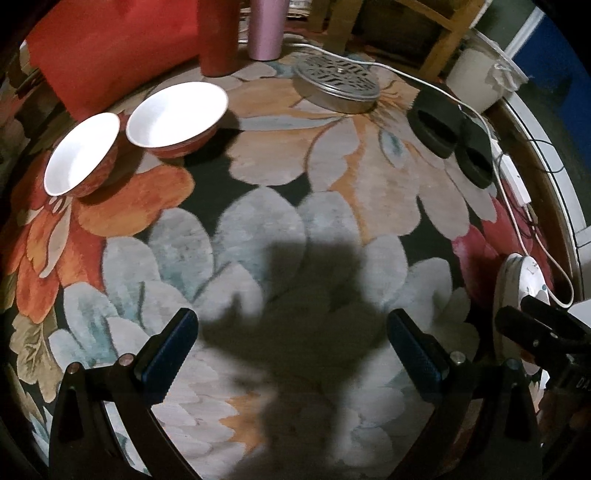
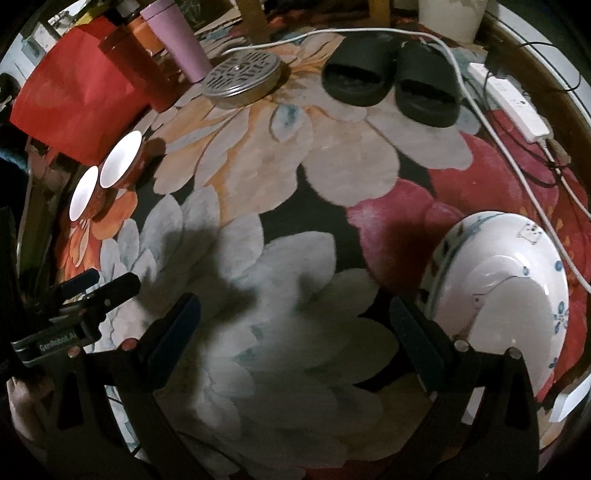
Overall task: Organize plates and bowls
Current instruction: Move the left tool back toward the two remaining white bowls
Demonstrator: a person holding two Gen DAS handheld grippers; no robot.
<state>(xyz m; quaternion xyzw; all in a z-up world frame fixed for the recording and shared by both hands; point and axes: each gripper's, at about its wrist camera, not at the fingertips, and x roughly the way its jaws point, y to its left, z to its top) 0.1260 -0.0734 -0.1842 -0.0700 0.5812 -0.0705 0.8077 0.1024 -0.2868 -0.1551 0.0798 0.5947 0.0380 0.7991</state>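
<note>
Two red bowls with white insides sit side by side on the floral rug: the nearer bowl and the farther bowl. A white plate with blue flower marks lies on the rug at the right, with a smaller white dish on it. My left gripper is open and empty above the rug, well short of the bowls. My right gripper is open and empty, its right finger just left of the plate's rim.
A round metal tin with a pierced lid, a pink tumbler, a red cup and a red bag stand at the back. Black slippers, a white cable and a power strip lie at the right.
</note>
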